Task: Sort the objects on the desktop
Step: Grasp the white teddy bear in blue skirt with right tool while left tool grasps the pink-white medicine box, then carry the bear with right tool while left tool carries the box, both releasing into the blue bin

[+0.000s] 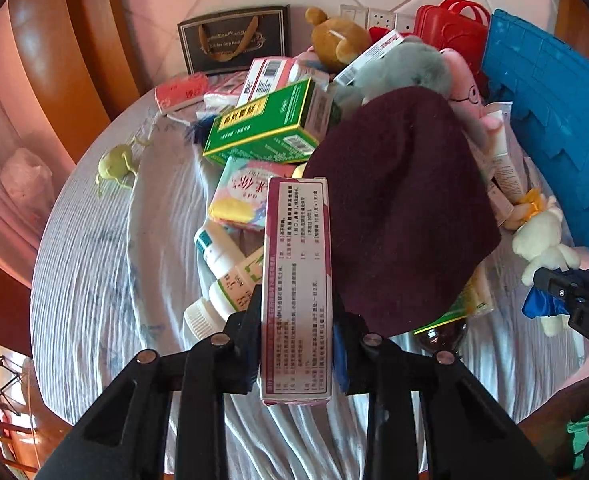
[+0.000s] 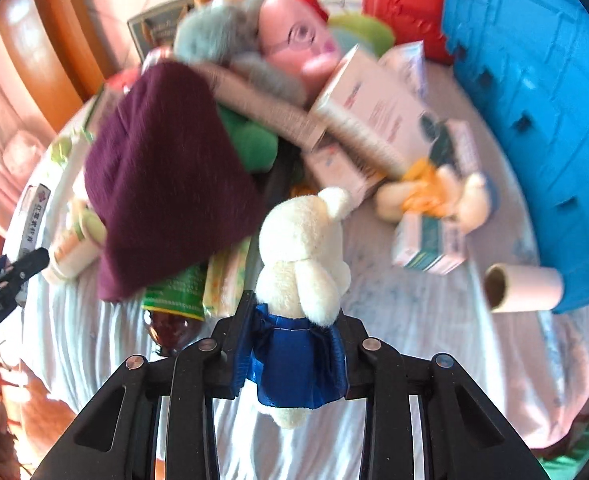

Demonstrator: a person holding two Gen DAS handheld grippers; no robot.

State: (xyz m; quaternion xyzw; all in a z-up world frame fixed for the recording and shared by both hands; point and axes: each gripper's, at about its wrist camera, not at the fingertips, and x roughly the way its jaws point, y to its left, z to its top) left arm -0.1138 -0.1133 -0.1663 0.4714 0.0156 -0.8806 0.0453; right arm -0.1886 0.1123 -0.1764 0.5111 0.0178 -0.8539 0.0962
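Observation:
My left gripper [image 1: 296, 320] is shut on a pink and white medicine box [image 1: 296, 280], held upright above the table's pile. My right gripper [image 2: 294, 320] is shut on a white plush bear in a blue dress [image 2: 302, 264]; the bear also shows in the left wrist view [image 1: 542, 240], at the right with the right gripper. A maroon cloth [image 1: 406, 208] lies over the heap, also seen in the right wrist view [image 2: 166, 168]. A green medicine box [image 1: 270, 124], white bottles [image 1: 222, 264] and a pink packet [image 1: 242, 196] lie beneath my left gripper.
A blue plastic basket [image 1: 554, 120] stands at the right, with a red case [image 1: 450, 24] behind it. Grey and pink plush toys [image 2: 254, 40], white boxes [image 2: 370, 108], a cardboard roll [image 2: 522, 284] and a small white and yellow plush [image 2: 430, 196] lie on the white tablecloth [image 1: 94, 260]. A dark gift bag [image 1: 234, 38] stands at the back.

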